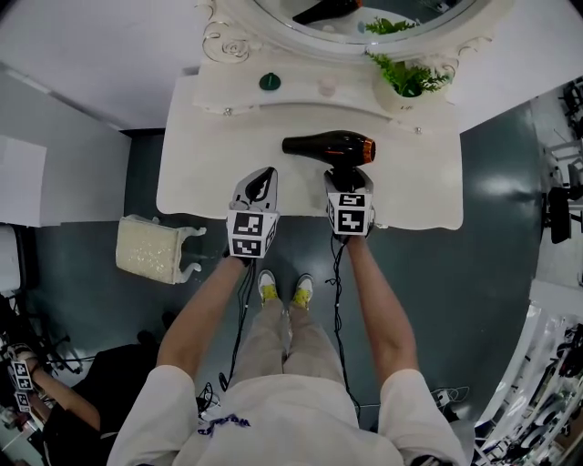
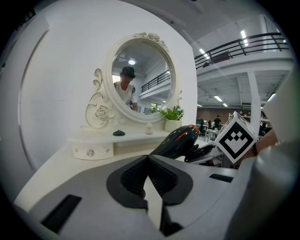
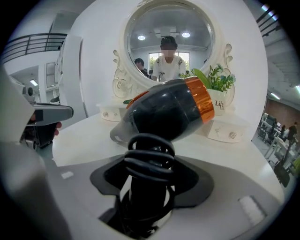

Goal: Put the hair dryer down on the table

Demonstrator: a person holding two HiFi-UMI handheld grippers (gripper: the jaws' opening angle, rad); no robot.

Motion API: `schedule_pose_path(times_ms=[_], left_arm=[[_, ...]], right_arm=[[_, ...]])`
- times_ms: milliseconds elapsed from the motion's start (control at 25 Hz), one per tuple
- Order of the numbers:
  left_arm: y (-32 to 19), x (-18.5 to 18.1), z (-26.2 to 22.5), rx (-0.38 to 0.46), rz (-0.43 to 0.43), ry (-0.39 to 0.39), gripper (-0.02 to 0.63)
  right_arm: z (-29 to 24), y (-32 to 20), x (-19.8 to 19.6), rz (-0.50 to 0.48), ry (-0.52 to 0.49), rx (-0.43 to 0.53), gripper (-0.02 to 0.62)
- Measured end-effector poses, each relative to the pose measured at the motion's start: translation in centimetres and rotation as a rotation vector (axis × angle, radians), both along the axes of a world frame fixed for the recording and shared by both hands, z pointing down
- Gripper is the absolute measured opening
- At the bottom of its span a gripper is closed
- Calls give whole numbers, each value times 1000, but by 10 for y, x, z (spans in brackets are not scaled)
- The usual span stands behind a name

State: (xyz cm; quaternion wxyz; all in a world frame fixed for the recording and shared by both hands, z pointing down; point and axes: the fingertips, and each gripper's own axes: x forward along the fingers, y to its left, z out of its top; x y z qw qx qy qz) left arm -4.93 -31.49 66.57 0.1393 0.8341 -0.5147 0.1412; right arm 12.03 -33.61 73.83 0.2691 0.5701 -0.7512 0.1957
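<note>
Now: hair dryer point(image 1: 330, 146) over the table's point(image 1: 419, 182) middle
The right claw point(image 1: 344, 175) grips its handle; the left claw point(image 1: 262, 178) is closed, empty.

Bare tabletop either side, clutter along the back

The dressing table point(image 1: 196, 173) lies bare left and right of the hair dryer point(image 1: 328, 146) at its middle. Behind, the drawer shelf point(image 1: 301, 102), mirror point(image 1: 424, 11) and potted plant point(image 1: 407, 80) bar the way.
</note>
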Motion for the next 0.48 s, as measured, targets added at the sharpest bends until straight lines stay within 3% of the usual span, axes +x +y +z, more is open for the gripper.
schedule_pose_path(times_ms=[480], left_arm=[[-6, -6, 2, -4, -16, 1, 8]], right_arm=[[14, -13, 11, 22, -5, -61, 295]])
